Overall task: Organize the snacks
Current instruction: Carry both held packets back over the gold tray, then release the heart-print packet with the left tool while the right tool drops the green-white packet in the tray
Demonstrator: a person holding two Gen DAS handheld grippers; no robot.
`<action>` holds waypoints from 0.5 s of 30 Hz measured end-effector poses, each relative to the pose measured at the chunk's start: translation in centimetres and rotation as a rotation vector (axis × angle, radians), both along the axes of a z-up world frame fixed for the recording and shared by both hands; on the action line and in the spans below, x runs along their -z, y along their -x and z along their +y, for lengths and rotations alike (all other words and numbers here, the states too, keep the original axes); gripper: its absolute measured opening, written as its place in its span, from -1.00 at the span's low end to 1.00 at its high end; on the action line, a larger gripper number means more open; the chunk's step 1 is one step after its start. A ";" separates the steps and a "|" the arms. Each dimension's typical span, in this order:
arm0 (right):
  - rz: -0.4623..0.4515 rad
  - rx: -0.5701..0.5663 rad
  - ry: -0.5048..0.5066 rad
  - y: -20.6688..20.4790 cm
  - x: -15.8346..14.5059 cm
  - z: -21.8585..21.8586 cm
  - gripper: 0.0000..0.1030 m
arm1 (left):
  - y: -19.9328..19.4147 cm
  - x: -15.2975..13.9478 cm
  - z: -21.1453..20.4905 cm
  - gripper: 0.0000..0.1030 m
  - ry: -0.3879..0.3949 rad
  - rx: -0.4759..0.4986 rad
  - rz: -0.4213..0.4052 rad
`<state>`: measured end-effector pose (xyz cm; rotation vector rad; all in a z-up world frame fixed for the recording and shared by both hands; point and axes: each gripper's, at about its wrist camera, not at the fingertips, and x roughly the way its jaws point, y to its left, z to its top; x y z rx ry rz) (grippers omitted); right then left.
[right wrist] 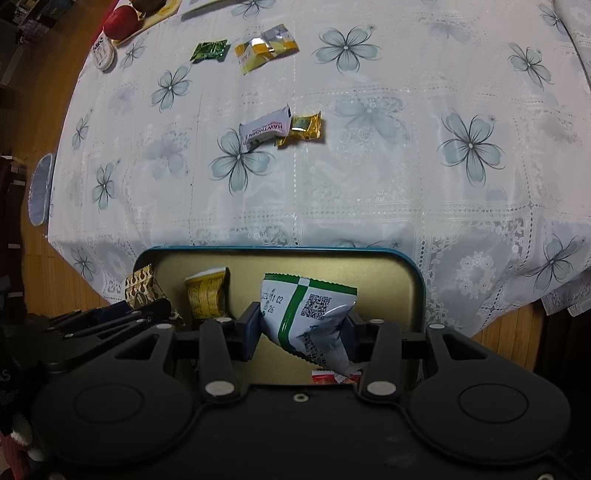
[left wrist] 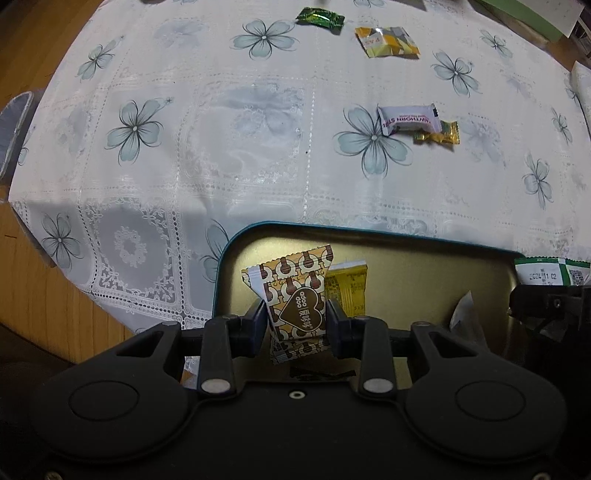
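the left gripper [left wrist: 295, 317] was clamped on a brown patterned snack [left wrist: 293, 295], its pads pressing the packet from both sides, and held it over the left end of the tin [left wrist: 406, 236]. the right gripper [right wrist: 303, 328] was clamped on a white-and-green packet [right wrist: 306, 314] and held it over the right part of the same tin. both grippers pointed down into the tin, side by side. a yellow packet [right wrist: 207, 297] lay inside the tin between the two held snacks, and a red-and-white wrapper [right wrist: 332, 377] showed at the tin's near edge under the right gripper.

the tin, teal outside and gold inside, sat at the near edge of the tabletop [left wrist: 229, 155], on a white cloth printed with flowers. farther out, a white bar [right wrist: 264, 129] and a gold candy [right wrist: 301, 129] lay touching. well beyond them a green candy [right wrist: 208, 51] and a yellow-and-silver packet [right wrist: 266, 48] lay just beside each other. an apple [right wrist: 120, 22] sat at the far left corner.
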<state>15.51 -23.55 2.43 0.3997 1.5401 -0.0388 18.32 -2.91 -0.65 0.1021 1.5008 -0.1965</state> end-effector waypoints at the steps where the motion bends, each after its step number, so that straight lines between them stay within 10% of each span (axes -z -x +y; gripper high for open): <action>1: 0.005 -0.004 0.001 0.0 0.1 0.1 -0.11 | 0.0 0.2 0.0 -0.17 -0.007 0.001 0.008; 15: 0.064 -0.039 0.006 -0.2 1.1 0.8 -0.11 | -0.6 0.4 0.0 0.01 0.009 -0.022 0.006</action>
